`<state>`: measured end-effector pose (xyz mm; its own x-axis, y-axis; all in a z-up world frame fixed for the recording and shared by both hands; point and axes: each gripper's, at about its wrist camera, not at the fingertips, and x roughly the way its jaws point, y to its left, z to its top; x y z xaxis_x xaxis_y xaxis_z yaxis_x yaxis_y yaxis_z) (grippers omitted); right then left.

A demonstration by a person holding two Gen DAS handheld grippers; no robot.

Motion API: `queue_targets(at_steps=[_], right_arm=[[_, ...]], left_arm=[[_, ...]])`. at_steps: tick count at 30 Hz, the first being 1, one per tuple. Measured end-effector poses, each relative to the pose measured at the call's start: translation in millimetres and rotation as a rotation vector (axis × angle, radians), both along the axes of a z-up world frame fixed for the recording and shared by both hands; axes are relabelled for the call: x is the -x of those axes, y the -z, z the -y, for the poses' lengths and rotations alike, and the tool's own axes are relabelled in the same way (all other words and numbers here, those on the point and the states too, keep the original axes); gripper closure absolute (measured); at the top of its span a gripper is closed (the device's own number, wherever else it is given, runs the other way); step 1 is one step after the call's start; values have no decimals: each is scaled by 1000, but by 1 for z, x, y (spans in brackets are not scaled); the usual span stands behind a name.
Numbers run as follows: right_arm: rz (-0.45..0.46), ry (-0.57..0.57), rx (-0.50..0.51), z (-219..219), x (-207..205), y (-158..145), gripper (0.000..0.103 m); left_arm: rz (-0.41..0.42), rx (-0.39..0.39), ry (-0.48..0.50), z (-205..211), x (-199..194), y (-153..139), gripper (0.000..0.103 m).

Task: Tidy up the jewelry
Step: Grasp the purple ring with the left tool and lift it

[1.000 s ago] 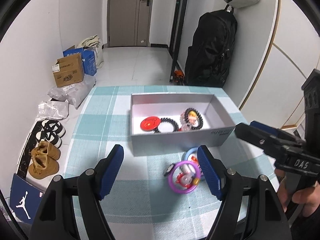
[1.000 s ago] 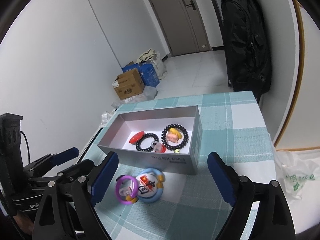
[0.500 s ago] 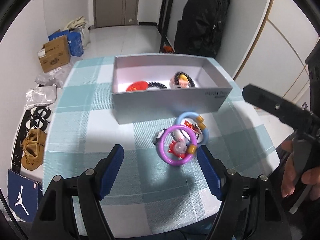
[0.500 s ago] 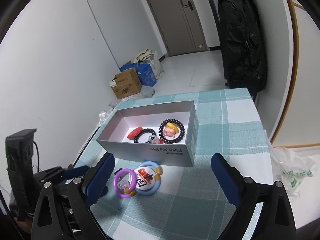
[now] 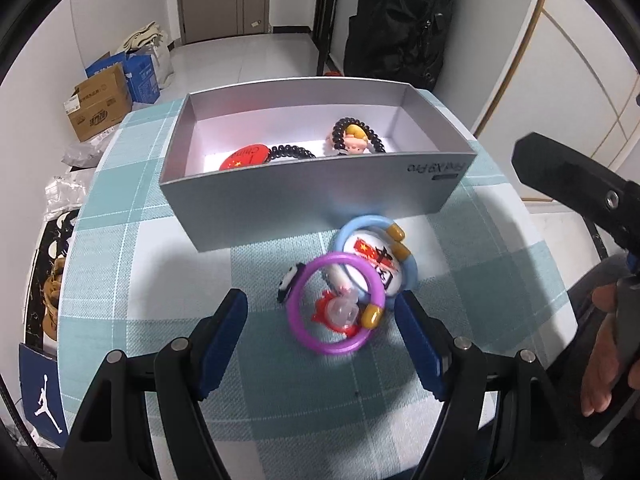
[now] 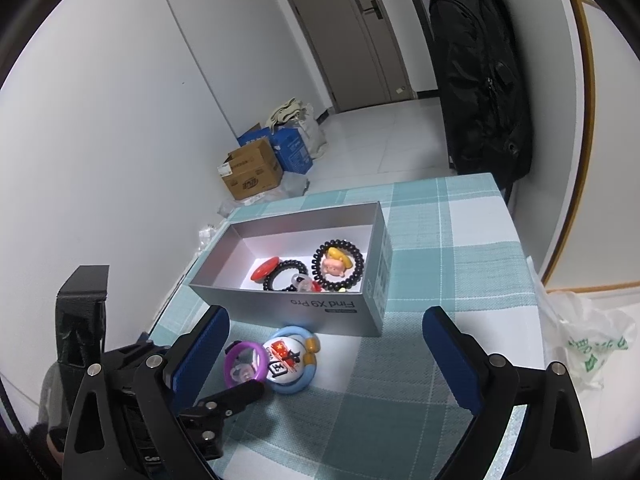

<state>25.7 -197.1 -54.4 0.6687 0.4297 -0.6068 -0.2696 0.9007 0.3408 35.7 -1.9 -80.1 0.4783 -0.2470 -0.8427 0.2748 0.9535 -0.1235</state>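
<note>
Here, in the left wrist view, the glossy purple plastic ring bracelet (image 5: pixel 335 304) is being framed just ahead of the left tongs (image 5: pixel 322 342), open and empty, tilted steeply down at the table (image 5: pixel 120 264). In the right wrist view, the bracelet is lying left of the right tongs (image 6: pixel 326 354), held wide open and farther off, before the grey cardboard box (image 6: pixel 296 308).

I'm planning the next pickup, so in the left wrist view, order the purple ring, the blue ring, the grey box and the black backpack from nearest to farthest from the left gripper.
1. Purple ring: on the cloth just ahead of the open left gripper, toward its right finger.
2. Blue ring: just beyond, touching the purple one.
3. Grey box: behind both rings.
4. Black backpack: against the far wall.
</note>
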Motion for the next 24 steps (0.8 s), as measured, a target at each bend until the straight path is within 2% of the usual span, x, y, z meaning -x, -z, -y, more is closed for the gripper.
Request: queue_targets(at_steps=[8, 10, 15, 18, 24], right_arm=[[-10, -5, 4, -2, -4, 3, 5], [-17, -4, 2, -3, -6, 4, 5], [-28, -4, -1, -3, -8, 7, 5], [-29, -5, 3, -5, -9, 8, 5], [-37, -1, 10, -5, -10, 9, 5]], left_arm=[[7, -28, 19, 6, 0, 2, 31], [-3, -38, 24, 5, -1, 5, 35], [-10, -18, 47, 7, 1, 2, 52], [-3, -33, 62, 11, 4, 0, 53], [14, -9, 70, 12, 7, -6, 53]])
